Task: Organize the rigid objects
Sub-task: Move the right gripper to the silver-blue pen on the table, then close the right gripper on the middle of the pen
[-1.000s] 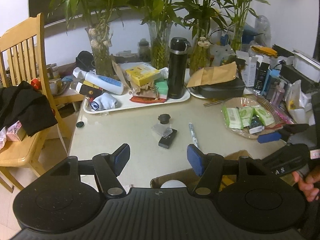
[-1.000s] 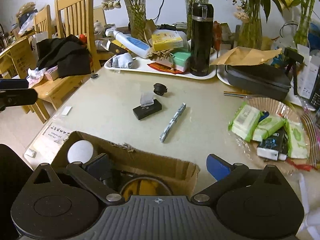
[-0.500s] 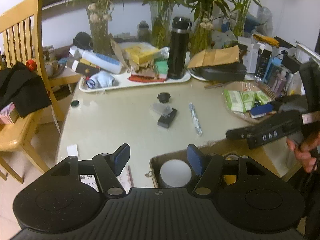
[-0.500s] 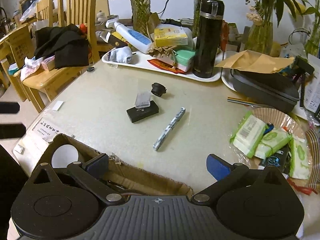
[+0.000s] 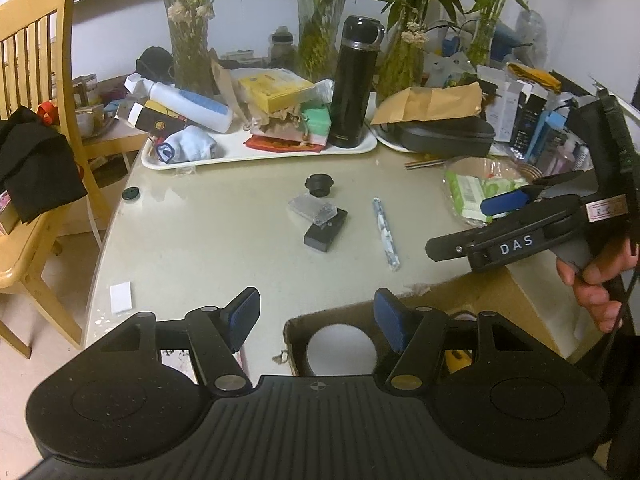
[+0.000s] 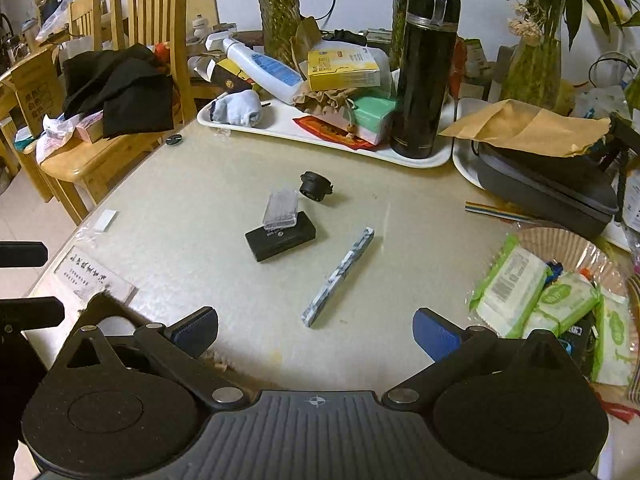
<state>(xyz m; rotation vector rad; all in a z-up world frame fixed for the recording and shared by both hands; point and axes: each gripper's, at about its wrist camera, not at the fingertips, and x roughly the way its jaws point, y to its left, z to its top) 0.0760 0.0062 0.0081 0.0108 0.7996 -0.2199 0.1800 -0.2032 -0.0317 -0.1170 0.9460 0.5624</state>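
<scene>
On the table lie a patterned pen (image 6: pixel 339 276) (image 5: pixel 386 234), a black box (image 6: pixel 280 236) (image 5: pixel 326 230) with a clear plastic case (image 6: pixel 281 208) leaning on it, and a small black round cap (image 6: pixel 315 186) (image 5: pixel 319 184). A cardboard box (image 5: pixel 472 296) stands at the table's near edge; its torn rim (image 6: pixel 100 308) shows at lower left in the right wrist view. My left gripper (image 5: pixel 316 318) is open and empty above the box's rim. My right gripper (image 6: pixel 316 332) is open and empty, just short of the pen; it also shows in the left wrist view (image 5: pixel 504 216).
A white tray (image 6: pixel 400 156) with a black flask (image 6: pixel 424 68), bottles and boxes stands at the back, before plant vases. A dark case (image 6: pixel 548 188) and a basket of wipe packs (image 6: pixel 540 292) sit right. Wooden chairs (image 6: pixel 144 12) stand left.
Both grippers have pulled back and risen. The right gripper has moved off the cardboard box toward the pen. Both stay open; the objects on the table have not moved.
</scene>
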